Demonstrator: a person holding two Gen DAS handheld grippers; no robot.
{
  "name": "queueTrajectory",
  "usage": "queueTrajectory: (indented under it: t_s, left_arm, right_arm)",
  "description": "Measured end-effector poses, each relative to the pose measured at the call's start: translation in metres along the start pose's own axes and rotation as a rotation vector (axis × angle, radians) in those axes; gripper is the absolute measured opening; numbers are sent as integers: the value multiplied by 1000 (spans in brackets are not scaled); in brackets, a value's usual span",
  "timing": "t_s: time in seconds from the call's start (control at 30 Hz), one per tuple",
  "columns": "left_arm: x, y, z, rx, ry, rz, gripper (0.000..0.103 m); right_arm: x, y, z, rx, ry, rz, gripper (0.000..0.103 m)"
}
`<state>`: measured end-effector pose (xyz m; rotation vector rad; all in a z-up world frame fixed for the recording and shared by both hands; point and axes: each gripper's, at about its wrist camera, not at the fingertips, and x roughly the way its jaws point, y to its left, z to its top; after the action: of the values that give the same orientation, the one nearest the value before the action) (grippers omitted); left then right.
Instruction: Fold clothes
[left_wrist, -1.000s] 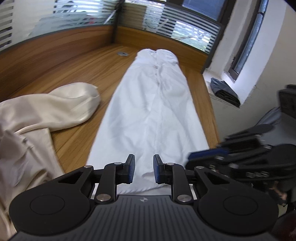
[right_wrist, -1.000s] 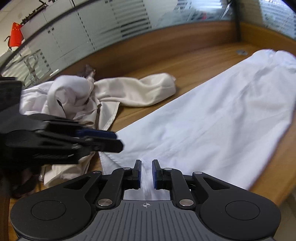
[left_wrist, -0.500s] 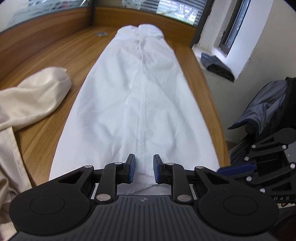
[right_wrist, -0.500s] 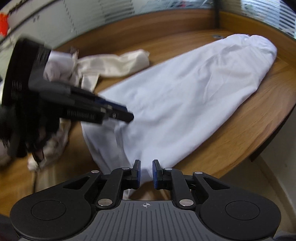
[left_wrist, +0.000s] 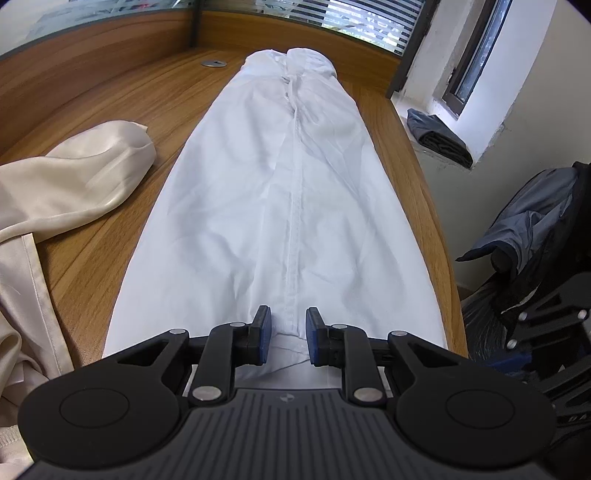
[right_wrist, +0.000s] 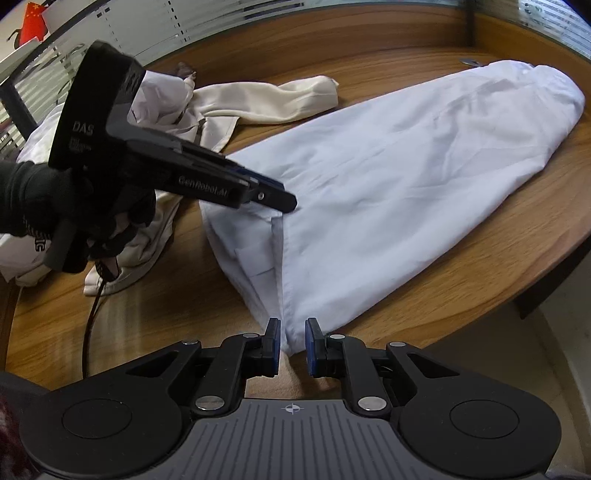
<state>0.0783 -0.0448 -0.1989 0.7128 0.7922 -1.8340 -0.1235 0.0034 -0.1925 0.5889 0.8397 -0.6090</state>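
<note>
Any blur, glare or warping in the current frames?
Left wrist view: sharp, table edge bowed by fisheye, bright window, dark corner vignette. Right wrist view: white shirt sharp without blown highlights, left tongs crisp, wall bands curved.

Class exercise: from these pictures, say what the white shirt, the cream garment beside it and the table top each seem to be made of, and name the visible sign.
White shirt: probably matte woven cotton or a blend; it shows crisp creases and no shine.
Cream garment: looks satin-like, with a soft sheen and smooth, loose folds.
Table: wood or wood-look laminate, with grain lines and a smooth, slightly glossy finish.
</note>
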Motion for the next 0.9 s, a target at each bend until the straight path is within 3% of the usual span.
queueTrajectory:
  t_s: [0.13,0.2,0.3,0.4,0.5,0.67,0.9]
  left_arm:
    - [1,0,1,7,2,2,23]
    - [1,-1,1,13,3,7,23]
    - [2,-2,2,22,4,14,22]
    - [1,-5,5,25,20,27,23]
    - [-17,-5,5,29,-17,39,25]
    - [-47,8,-4,-7,-58,112,25]
    - [-50,34,-22,-77,1,225,25]
  right_arm:
    - [5,2,-5,-2,16,-7,16]
    - [4,6,-5,-8,12,-28,5]
    - [-4,13,-4,-28,-1,-27,2]
    - [-7,22,-4,-95,43,10,3]
    - [-15,21,0,-101,5,-8,4]
    - [-15,7,12,-51,-81,-52,4]
    - [13,2,10,-84,-37,-71,6]
